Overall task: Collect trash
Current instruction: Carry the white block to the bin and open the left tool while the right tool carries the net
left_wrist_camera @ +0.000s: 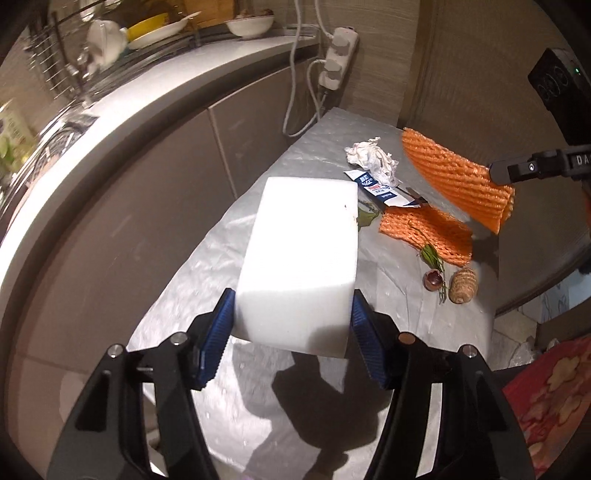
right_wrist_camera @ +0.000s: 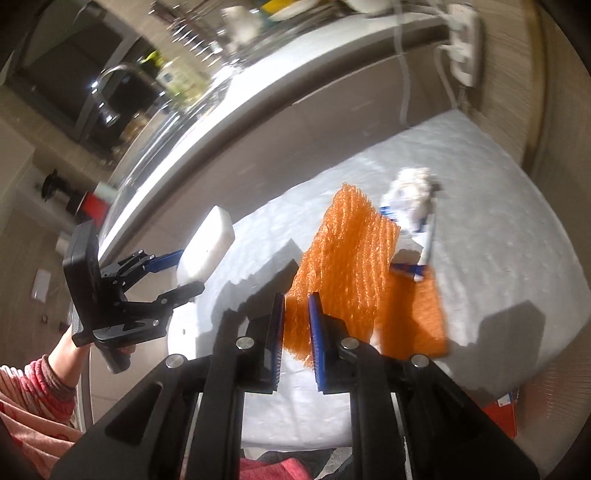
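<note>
My left gripper is shut on a white foam block, lifted above the silvery sheet; the same gripper and block show at the left of the right wrist view. My right gripper is shut on an orange foam net, which hangs off the sheet; that net also shows at upper right, beside the right gripper's arm. On the sheet lie a second orange net, a crumpled tissue, a blue-and-white wrapper, a nutshell and a brown twine-like oval.
A white counter with grey cabinet fronts curves along the left, holding a dish rack and bowls. A white power strip hangs on the wall with cables trailing down. Green leaves lie by the net. A person's striped sleeve is at lower left.
</note>
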Demonstrator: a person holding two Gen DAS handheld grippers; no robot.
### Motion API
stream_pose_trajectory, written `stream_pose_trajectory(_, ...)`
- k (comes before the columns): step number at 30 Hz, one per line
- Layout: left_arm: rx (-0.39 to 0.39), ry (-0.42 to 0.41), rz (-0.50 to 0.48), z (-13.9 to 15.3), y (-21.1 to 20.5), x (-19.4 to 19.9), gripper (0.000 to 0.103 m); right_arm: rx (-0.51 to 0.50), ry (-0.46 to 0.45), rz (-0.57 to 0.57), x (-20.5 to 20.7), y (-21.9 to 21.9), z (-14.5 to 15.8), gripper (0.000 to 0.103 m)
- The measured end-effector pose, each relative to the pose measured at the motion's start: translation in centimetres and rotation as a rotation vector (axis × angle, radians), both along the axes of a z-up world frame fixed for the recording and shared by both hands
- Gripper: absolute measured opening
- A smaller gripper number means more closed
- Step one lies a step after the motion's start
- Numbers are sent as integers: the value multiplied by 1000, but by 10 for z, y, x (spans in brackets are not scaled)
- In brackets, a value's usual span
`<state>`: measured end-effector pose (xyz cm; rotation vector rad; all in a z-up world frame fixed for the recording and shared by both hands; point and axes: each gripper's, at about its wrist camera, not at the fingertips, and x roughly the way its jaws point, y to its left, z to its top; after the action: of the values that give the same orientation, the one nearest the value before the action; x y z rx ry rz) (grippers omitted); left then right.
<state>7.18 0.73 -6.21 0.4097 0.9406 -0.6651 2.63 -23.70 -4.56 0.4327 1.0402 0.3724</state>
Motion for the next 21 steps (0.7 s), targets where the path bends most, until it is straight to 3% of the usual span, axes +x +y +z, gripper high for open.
stream_pose_trajectory(11, -54, 41, 343, 29, 113, -97, 61, 27, -33, 183, -37, 113, 21, 15)
stream_pose_trajectory(15, -56, 80, 430, 15, 151, -125, 61, 24, -44, 227, -50, 147, 28, 15)
stream_pose_trajectory(21, -29, 165, 508, -32, 194, -148, 61, 4, -61, 277, -64, 189, 40, 15)
